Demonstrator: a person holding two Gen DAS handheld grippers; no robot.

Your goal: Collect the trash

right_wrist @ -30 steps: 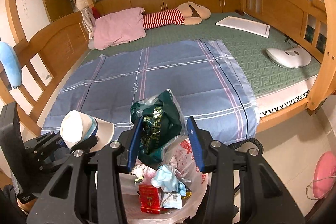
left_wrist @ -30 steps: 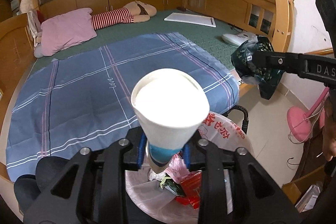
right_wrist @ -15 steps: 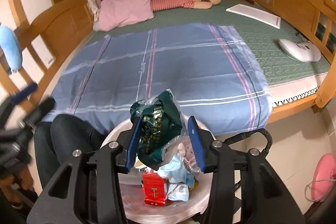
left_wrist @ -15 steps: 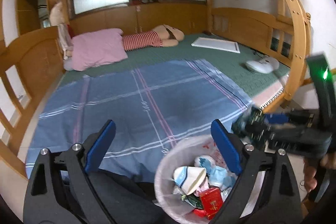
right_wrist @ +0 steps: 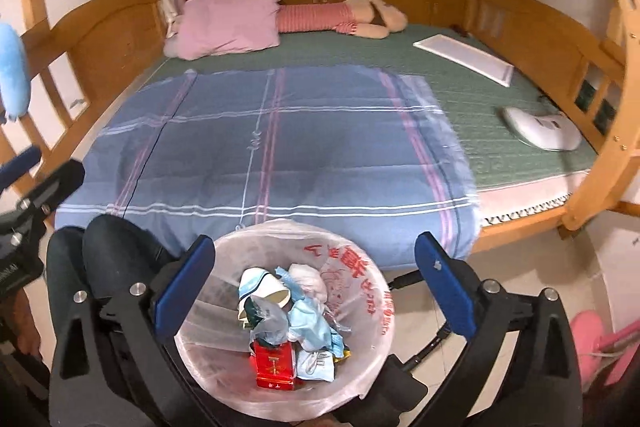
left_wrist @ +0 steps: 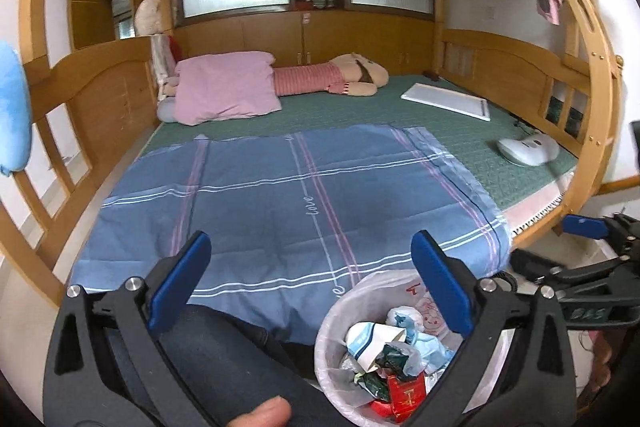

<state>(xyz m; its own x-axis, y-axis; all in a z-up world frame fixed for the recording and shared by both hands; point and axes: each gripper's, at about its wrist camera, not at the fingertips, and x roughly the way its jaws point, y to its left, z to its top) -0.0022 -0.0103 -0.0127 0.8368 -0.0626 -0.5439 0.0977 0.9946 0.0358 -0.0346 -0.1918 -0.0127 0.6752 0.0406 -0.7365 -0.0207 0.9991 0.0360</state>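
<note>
With both tools held above the foot of the bed, the left gripper (left_wrist: pixel 310 275) shows its blue pads spread wide, nothing between them; its jaws have just been opening, and the paper cup (left_wrist: pixel 370 341) it carried now lies crumpled on the heap in the trash bin (left_wrist: pixel 332 315). The right gripper (right_wrist: pixel 316 279) likewise stands wide apart with empty jaws that have just been opening, directly over the bin's mouth. The dark green wrapper (right_wrist: pixel 264 319) it had clamped now rests among the rubbish, beside the cup and above a red carton (right_wrist: pixel 274 367). Light blue crumpled material (right_wrist: pixel 310 327) and white tissue fill the rest of the heap. The bin is lined with a translucent bag (right_wrist: pixel 360 267) printed in red, and stands on the floor just beside the bed's edge, next to the person's dark-trousered knees (right_wrist: pixel 104 247). A blue plaid sheet (left_wrist: pixel 300 195) covers the near part of the green mattress (left_wrist: pixel 460 131). Farther back lie a pink pillow (left_wrist: pixel 226 87), a striped plush toy (left_wrist: pixel 340 79), a flat white board (left_wrist: pixel 446 101) and a white rounded device (left_wrist: pixel 528 149), all well apart from the bin. No loose rubbish is visible on the sheet.
</note>
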